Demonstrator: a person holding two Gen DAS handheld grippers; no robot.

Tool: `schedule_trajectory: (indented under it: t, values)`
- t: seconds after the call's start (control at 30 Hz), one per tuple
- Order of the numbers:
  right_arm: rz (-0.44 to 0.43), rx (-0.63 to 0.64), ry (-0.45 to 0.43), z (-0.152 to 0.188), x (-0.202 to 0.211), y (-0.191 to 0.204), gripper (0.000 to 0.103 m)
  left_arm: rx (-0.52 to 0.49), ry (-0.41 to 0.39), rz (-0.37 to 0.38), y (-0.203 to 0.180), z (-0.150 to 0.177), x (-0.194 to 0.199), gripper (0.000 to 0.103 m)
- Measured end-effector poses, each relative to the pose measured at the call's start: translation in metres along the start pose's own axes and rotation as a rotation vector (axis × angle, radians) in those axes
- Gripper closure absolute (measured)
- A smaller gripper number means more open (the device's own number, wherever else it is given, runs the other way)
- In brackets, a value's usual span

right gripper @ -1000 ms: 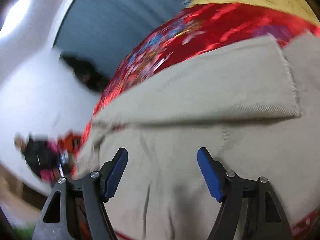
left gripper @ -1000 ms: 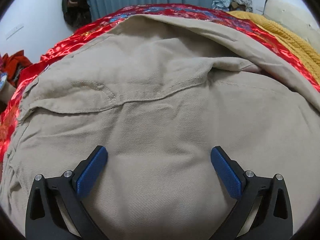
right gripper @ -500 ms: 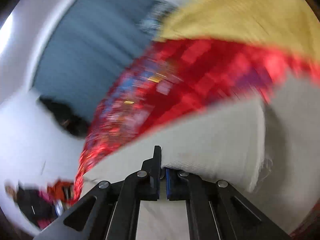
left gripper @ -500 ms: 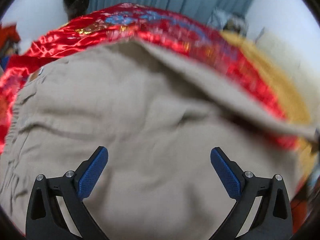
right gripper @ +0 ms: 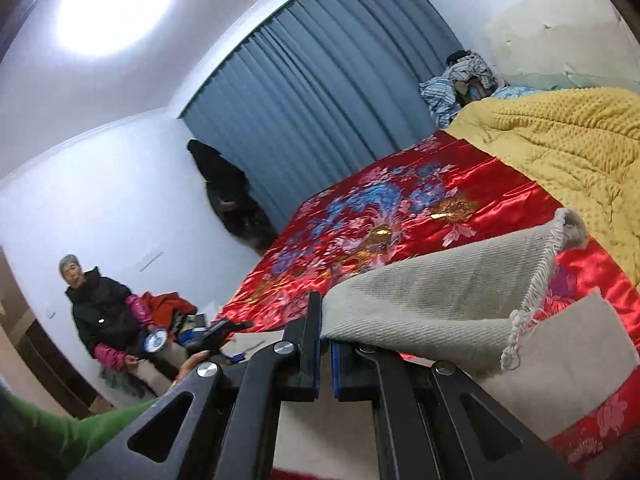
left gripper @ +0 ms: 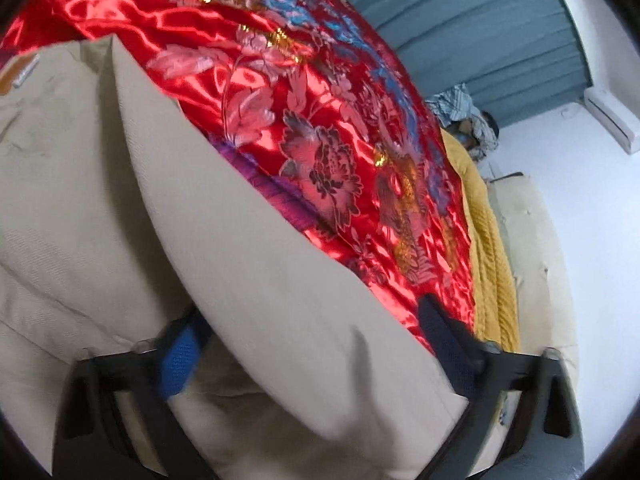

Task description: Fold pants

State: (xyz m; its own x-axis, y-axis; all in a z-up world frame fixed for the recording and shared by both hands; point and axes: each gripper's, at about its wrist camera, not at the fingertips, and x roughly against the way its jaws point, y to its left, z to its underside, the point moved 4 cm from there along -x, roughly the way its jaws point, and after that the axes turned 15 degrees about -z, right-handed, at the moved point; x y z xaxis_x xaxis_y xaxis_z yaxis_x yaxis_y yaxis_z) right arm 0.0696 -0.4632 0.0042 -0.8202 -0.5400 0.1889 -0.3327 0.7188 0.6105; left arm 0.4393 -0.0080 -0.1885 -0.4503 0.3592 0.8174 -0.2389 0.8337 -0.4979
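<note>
Beige pants [left gripper: 80, 208] lie on a red floral satin bedspread [left gripper: 304, 120]. In the left wrist view a raised pant leg [left gripper: 280, 288] runs between my left gripper's [left gripper: 316, 344] wide-open blue-padded fingers, which do not pinch it. In the right wrist view my right gripper [right gripper: 325, 344] is shut on the edge of a pant leg [right gripper: 432, 308] and holds it lifted above the bedspread [right gripper: 380, 216]; its frayed hem [right gripper: 532, 288] hangs to the right. More beige cloth [right gripper: 568, 356] lies below.
A yellow quilt [right gripper: 560, 140] covers the bed's right side, also seen in the left wrist view [left gripper: 488, 248]. Blue curtains [right gripper: 320, 92] hang behind. Clothes [right gripper: 460, 80] are piled at the bed's far end. A person in black [right gripper: 100, 312] stands at the left.
My right gripper went from open to shut on the pant leg and lifted it off the bed. My left gripper swung right, and the lifted leg now lies between its open fingers.
</note>
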Motion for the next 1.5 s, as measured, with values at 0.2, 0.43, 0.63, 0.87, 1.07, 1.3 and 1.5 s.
schedule_trajectory:
  t: [0.2,0.43,0.63,0.87,1.07,1.3,1.5]
  values:
    - [0.171,-0.091,0.201,-0.011,-0.036,-0.091,0.099,-0.030,-0.024,-0.050,-0.023,-0.008,0.029,0.101]
    - [0.063,0.000,0.105,-0.074,-0.034,-0.093,0.099,-0.226,-0.237,-0.040,-0.022,0.091,0.145,0.098]
    - [0.348,-0.298,0.344,0.040,0.018,-0.209,0.099,-0.267,0.033,-0.181,0.035,0.194,0.060,0.096]
    - [0.408,-0.409,0.296,0.087,0.041,-0.245,0.085,-0.304,0.010,-0.203,0.032,0.195,0.062,0.096]
    - [0.371,-0.584,0.063,0.087,0.066,-0.264,0.053,-0.319,0.004,-0.204,0.036,0.202,0.060,0.097]
    - [0.545,-0.494,0.017,0.070,0.077,-0.253,0.099,-0.429,-0.041,-0.211,0.016,0.218,0.073,0.098]
    - [0.758,-0.461,0.158,0.075,0.071,-0.260,0.099,-0.435,0.011,-0.253,0.025,0.225,0.055,0.098]
